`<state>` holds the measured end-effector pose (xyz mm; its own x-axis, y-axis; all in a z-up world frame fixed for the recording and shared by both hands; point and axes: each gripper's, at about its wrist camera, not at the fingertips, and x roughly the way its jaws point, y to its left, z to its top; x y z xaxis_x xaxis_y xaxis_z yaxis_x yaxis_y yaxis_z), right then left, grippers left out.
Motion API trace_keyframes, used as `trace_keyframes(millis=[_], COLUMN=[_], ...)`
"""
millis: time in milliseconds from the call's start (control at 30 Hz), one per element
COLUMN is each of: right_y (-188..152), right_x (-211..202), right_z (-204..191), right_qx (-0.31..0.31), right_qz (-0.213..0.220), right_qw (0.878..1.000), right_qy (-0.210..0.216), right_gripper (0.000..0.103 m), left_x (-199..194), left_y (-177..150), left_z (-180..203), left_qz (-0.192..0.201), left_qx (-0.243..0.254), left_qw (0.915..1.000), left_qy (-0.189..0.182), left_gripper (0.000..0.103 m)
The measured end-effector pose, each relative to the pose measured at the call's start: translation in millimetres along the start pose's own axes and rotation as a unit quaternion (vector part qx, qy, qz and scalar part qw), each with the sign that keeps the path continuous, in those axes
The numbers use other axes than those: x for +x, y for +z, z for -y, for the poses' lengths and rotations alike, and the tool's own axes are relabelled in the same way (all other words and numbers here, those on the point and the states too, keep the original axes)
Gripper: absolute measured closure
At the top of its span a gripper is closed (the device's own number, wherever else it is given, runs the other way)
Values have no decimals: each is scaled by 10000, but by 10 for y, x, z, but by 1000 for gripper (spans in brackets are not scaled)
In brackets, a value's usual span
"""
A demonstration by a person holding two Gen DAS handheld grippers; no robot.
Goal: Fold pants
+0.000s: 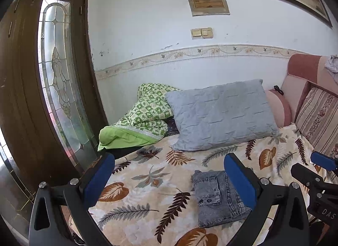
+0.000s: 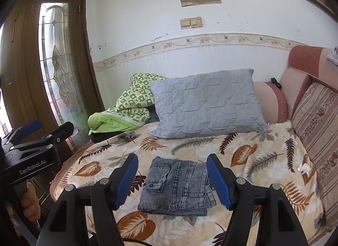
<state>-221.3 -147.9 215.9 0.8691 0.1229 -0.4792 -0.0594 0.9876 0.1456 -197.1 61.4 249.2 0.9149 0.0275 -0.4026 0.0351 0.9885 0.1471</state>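
The pants (image 2: 176,186) lie folded into a compact stack on the leaf-print blanket (image 2: 264,161) (pocket flap up); the folding looks finished, with the left gripper (image 1: 169,182) and right gripper (image 2: 172,180) both spread apart, holding nothing

Folded pants (image 2: 176,186) lie on the bedspread (image 2: 264,161), pillow (image 2: 207,103) behind.

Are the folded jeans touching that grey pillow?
Apart. The right wrist view shows bare leaf-print blanket between the folded jeans and the grey pillow.
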Motion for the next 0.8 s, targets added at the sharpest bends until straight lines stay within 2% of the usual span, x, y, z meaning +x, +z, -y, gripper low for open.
trace_keyframes(millis=[800], right_y=[-40], right_x=[-22], right_z=[-109], right_qx=[-204], right_qz=[-7], right_qw=[9998], right_qy=[41], right_gripper=[32], left_x=[-186], left_y=[-2], left_z=[-41], left_qz=[194], left_qx=[-68], left_qw=[9998], left_qy=[-78], left_gripper=[0])
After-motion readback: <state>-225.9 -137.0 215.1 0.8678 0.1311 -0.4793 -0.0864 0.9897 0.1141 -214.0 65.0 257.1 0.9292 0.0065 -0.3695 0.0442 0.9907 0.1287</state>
